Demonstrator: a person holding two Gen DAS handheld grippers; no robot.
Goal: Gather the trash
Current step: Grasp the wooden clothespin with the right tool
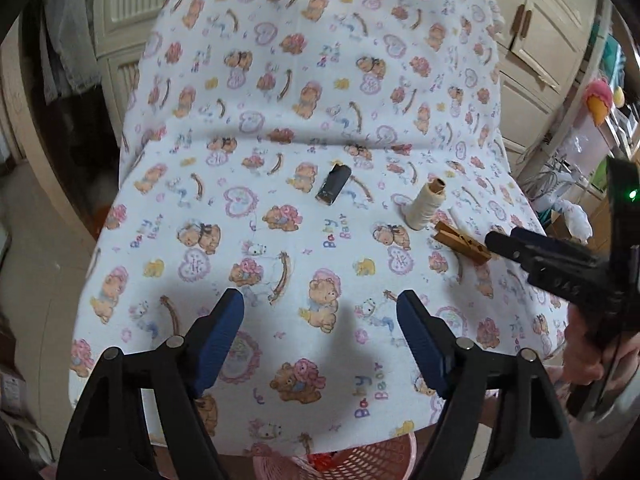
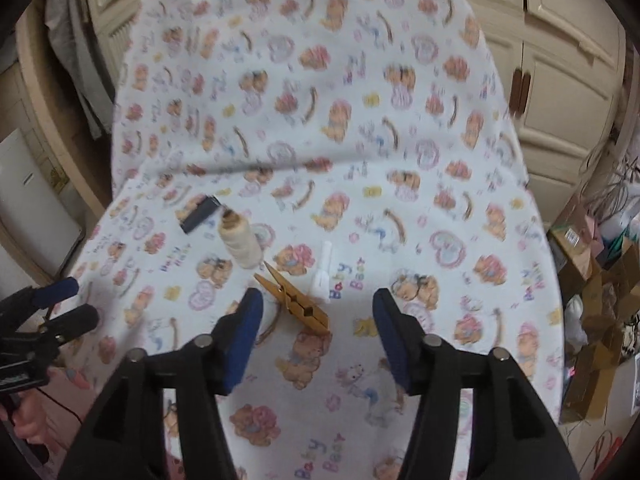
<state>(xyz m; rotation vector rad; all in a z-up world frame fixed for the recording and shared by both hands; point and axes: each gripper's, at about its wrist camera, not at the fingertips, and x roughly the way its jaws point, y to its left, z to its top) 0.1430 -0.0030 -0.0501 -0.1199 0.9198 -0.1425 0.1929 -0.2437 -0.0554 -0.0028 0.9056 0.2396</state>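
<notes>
On a chair covered with a teddy-bear print cloth lie a dark crumpled wrapper, a cream thread spool, a wooden clothespin and a small white plastic piece. My left gripper is open and empty above the seat's front. My right gripper is open, hovering just in front of the clothespin; the spool and wrapper lie beyond it to the left. The right gripper also shows in the left wrist view, its tips touching the clothespin's end.
A pink mesh basket sits on the floor below the seat's front edge. Cream cupboards stand behind. Cardboard boxes and clutter lie to the right. The left gripper shows in the right wrist view.
</notes>
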